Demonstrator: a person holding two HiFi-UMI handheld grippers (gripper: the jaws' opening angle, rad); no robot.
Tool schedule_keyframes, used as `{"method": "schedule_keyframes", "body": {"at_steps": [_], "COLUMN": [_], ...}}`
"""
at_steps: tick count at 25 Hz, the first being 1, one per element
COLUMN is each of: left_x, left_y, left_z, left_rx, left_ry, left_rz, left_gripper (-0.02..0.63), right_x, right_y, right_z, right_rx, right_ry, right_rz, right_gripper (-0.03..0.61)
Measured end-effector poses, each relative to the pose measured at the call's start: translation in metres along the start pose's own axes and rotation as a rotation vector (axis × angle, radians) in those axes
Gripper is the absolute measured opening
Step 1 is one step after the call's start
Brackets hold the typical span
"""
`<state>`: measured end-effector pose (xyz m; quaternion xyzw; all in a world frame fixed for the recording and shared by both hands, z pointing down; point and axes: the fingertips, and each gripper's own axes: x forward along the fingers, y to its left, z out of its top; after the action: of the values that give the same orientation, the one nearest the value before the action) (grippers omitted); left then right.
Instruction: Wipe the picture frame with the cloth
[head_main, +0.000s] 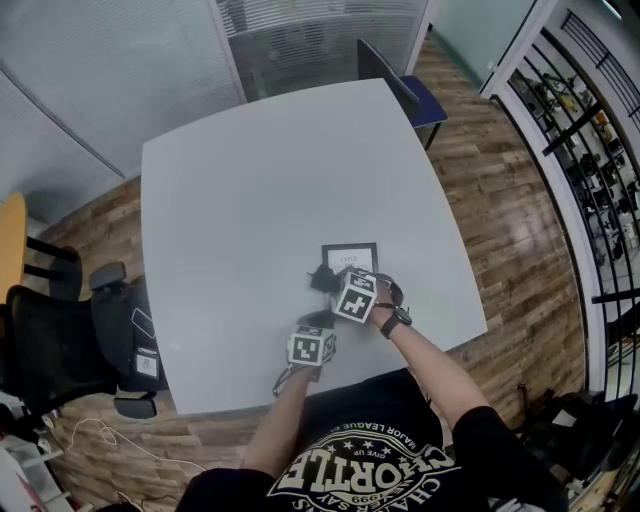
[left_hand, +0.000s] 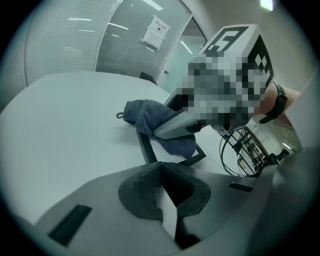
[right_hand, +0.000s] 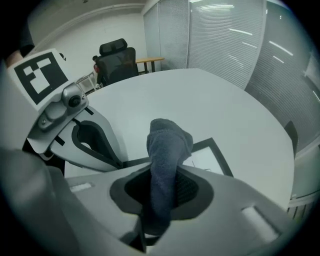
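A black picture frame (head_main: 352, 255) with a white print lies flat on the white table (head_main: 250, 200), near its front edge. My right gripper (head_main: 338, 284) is shut on a dark blue-grey cloth (head_main: 322, 278), whose bunched end rests over the frame's left edge. In the right gripper view the cloth (right_hand: 167, 142) rises out of the closed jaws (right_hand: 167, 192) in front of the frame (right_hand: 220, 160). My left gripper (head_main: 317, 322) sits just nearer, and its jaws (left_hand: 162, 195) appear shut on the frame's near edge (left_hand: 146, 150). The cloth (left_hand: 150, 117) drapes across the frame beyond.
A black office chair (head_main: 60, 330) stands left of the table and a blue chair (head_main: 415, 100) at its far side. Glass partitions run behind. Shelving (head_main: 590, 150) lines the right wall. The table's front edge (head_main: 330, 385) is close to the person's body.
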<state>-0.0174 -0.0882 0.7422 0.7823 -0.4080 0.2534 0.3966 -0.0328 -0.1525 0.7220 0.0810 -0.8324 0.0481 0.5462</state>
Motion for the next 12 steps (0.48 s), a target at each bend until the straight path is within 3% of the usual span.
{"method": "schedule_keyframes", "body": {"at_steps": [4, 12], "left_x": [-0.001, 0.000], "left_y": [0.001, 0.002], "left_z": [0.000, -0.001], "left_rx": [-0.001, -0.005], "left_ry": [-0.001, -0.004], "left_rz": [-0.003, -0.005], "left_gripper": [0.005, 0.005], "right_x": [0.011, -0.010], "right_y": [0.002, -0.018], "right_z": [-0.016, -0.075], "right_rx": [-0.111, -0.152], "right_ry": [0.091, 0.206], "right_rz": [-0.030, -0.117], "right_gripper": [0.078, 0.078]}}
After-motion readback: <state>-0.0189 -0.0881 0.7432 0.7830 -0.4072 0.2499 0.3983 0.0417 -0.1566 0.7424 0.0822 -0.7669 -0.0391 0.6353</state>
